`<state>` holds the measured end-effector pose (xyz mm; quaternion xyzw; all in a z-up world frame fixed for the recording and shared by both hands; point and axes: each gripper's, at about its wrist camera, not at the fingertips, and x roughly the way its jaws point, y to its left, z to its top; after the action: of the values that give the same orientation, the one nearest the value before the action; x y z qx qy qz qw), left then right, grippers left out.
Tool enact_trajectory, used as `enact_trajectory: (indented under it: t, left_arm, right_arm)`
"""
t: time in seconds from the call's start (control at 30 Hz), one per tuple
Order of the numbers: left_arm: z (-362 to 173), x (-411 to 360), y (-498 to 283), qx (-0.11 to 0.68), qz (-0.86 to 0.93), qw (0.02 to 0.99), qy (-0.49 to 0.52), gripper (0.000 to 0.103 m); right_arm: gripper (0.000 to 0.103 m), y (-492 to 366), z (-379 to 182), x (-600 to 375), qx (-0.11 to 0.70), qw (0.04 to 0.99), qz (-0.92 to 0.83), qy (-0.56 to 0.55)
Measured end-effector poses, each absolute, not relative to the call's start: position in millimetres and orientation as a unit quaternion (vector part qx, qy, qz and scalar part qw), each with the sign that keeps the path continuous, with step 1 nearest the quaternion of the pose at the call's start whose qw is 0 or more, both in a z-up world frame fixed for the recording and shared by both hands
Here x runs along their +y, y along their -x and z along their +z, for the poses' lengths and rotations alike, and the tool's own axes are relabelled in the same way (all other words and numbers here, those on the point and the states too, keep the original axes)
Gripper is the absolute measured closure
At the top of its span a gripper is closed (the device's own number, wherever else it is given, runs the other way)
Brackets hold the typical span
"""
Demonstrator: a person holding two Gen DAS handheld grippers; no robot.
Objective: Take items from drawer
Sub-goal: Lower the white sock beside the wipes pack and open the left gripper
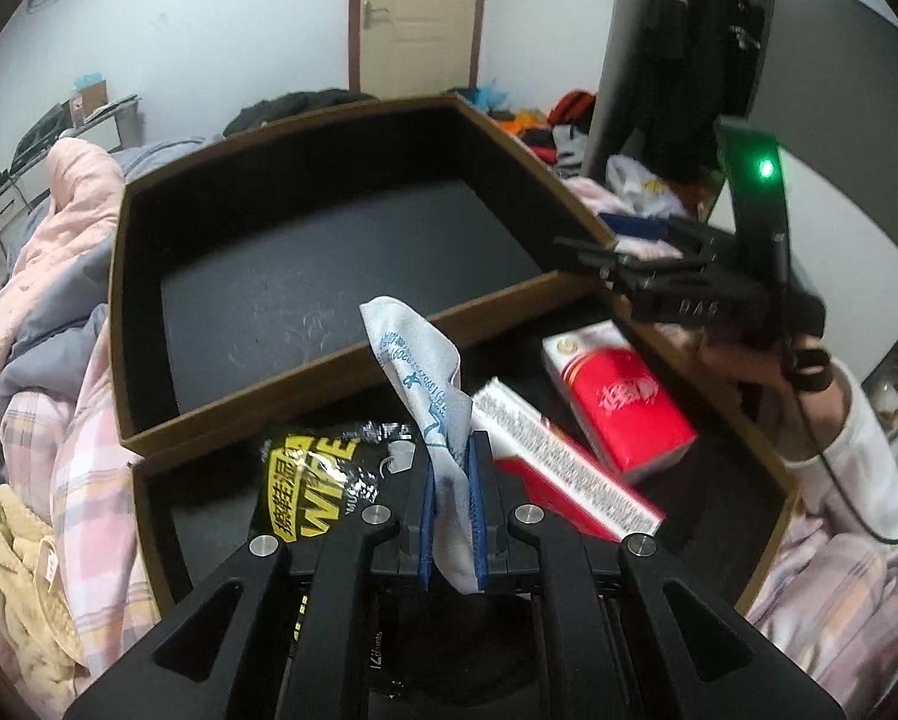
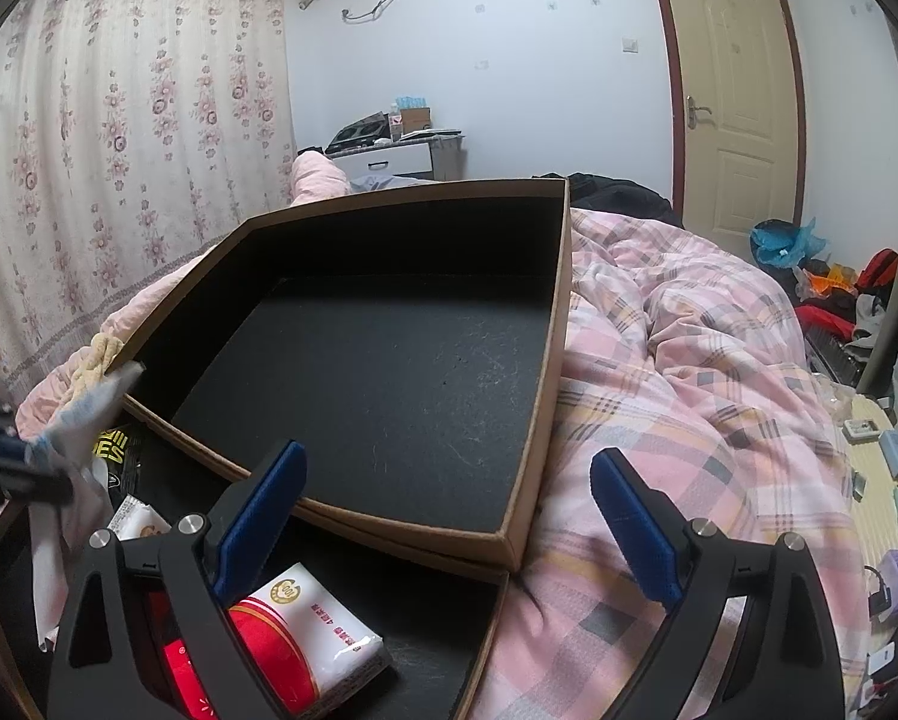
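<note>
My left gripper [image 1: 453, 462] is shut on a grey-white cloth [image 1: 413, 354] with blue print, held over the open brown drawer [image 1: 772, 516] with its black lining. Inside the drawer lie a black-and-yellow wipe packet [image 1: 317, 480], a red-and-white box [image 1: 562, 468] and a red-and-white tissue pack [image 1: 622, 408]. My right gripper [image 2: 449, 462] stands open with nothing between its blue pads, above the tissue pack [image 2: 311, 624] at the drawer's right end. It also shows in the left wrist view as the right gripper [image 1: 586, 255] in a hand. The cloth [image 2: 83, 414] appears blurred at the left.
An empty brown tray [image 1: 478, 306] with a black floor sits just behind the drawer, its rim [image 2: 559, 330] beside a pink plaid quilt [image 2: 688, 360]. A beige knitted cloth [image 1: 17, 570] lies to the left. Clutter covers the floor [image 2: 892, 480] at the right.
</note>
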<state>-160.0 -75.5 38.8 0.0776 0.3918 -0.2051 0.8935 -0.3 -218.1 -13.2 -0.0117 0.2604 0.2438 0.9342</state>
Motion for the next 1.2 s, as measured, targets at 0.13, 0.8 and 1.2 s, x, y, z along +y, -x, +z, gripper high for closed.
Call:
enact_trajectory:
  t: [0.13,0.8,1.2]
  left_arm:
    - [29,-80,159,0.404,-0.204,0.887,-0.094,0.098]
    - [17,-84,148,0.442,-0.203,0.868,-0.095,0.098]
    - [37,-63,149,0.442,-0.198,0.873,-0.064,0.098]
  right_arm:
    - [0.008,1,-13,-219,0.260,0.934,0.244,0.011]
    - [0.008,1,-13,-219,0.260,0.934,0.244,0.011]
    - [0.008,1,-13,-219,0.260,0.934,0.244,0.011]
